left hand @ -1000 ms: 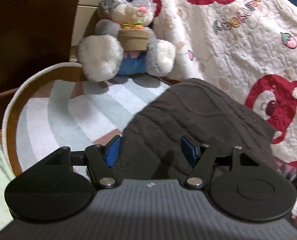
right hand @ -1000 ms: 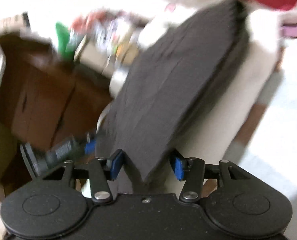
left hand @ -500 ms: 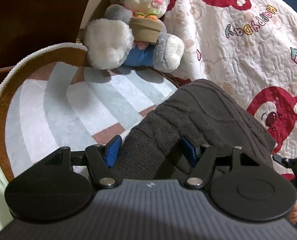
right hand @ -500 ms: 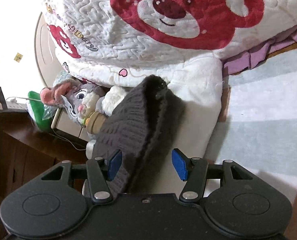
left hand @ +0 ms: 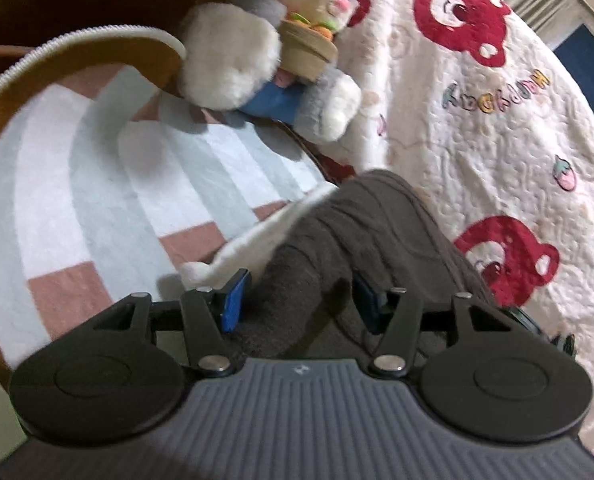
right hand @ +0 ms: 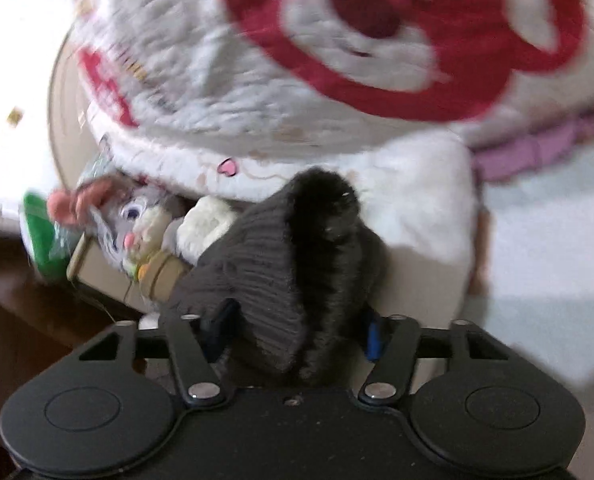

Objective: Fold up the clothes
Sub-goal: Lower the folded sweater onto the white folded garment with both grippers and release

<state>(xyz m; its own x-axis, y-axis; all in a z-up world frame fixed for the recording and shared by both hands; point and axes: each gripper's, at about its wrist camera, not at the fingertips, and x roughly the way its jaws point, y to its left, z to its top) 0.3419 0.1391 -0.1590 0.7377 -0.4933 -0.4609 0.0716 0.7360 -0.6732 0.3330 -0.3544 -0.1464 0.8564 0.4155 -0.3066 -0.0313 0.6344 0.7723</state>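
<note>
A dark grey knitted garment [left hand: 381,232] with a white fleecy lining [left hand: 257,236] lies bunched between both grippers. My left gripper [left hand: 299,300] has its blue-padded jaws wide apart with the garment's fabric lying between them, not pinched. In the right wrist view the same garment [right hand: 281,272] is a folded hump, and my right gripper [right hand: 293,326] also stands wide apart around it. The white lining [right hand: 425,200] spreads out behind the hump.
A striped round rug [left hand: 97,184] with a brown rim covers the floor at left. A grey and white plush rabbit [left hand: 257,48] sits at the bed's edge. A white quilt with red bears [left hand: 477,92] hangs at right. Dark wooden furniture [right hand: 25,320] stands at left.
The left view has swung and moved closer, and the garment's white lining now shows beside the left jaw. The right gripper has moved closer to the quilt; the view is blurred.
</note>
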